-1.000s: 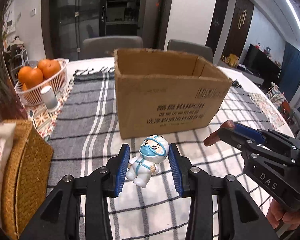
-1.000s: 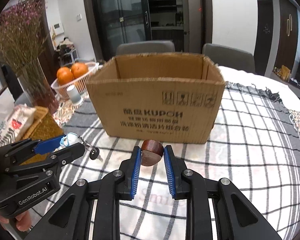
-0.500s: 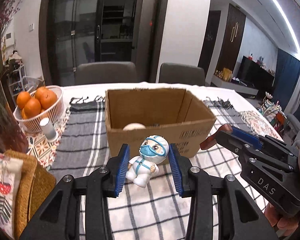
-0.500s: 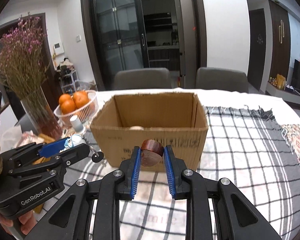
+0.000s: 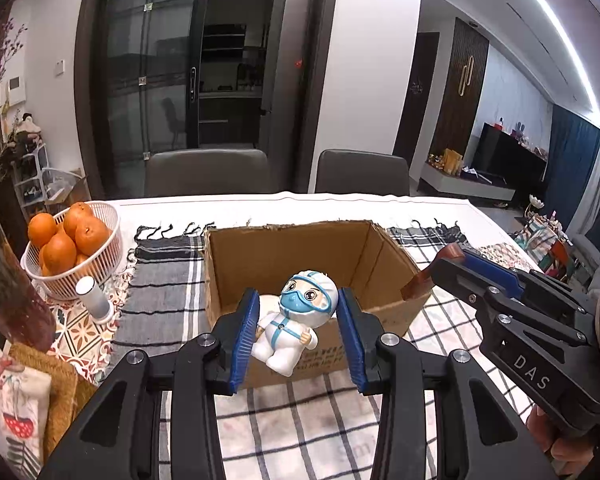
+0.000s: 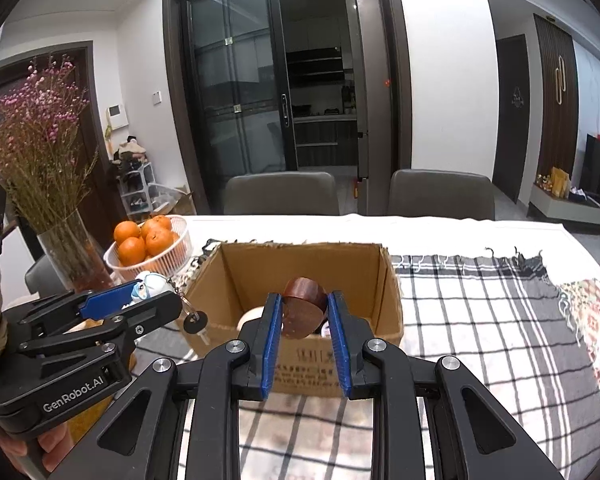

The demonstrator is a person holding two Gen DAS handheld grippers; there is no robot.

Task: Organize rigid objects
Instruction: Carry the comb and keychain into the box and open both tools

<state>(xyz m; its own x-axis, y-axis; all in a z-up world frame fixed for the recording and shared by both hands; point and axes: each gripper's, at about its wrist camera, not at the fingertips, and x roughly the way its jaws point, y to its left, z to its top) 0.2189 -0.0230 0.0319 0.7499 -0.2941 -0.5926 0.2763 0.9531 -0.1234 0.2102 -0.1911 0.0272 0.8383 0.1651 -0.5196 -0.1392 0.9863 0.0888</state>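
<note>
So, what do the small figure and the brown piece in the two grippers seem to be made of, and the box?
Figure: likely glossy hard plastic or vinyl; smooth white surface with highlights. Brown piece: probably polished wood; reddish-brown, faint mottled grain, slight sheen. Box: corrugated cardboard; matte tan walls, ragged cut edges.

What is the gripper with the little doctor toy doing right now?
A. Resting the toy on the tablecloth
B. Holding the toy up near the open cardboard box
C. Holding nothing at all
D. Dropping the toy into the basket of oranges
B. The left gripper is shut on the doctor toy, holding it in the air at the near side of the open cardboard box, not on the cloth.
</note>
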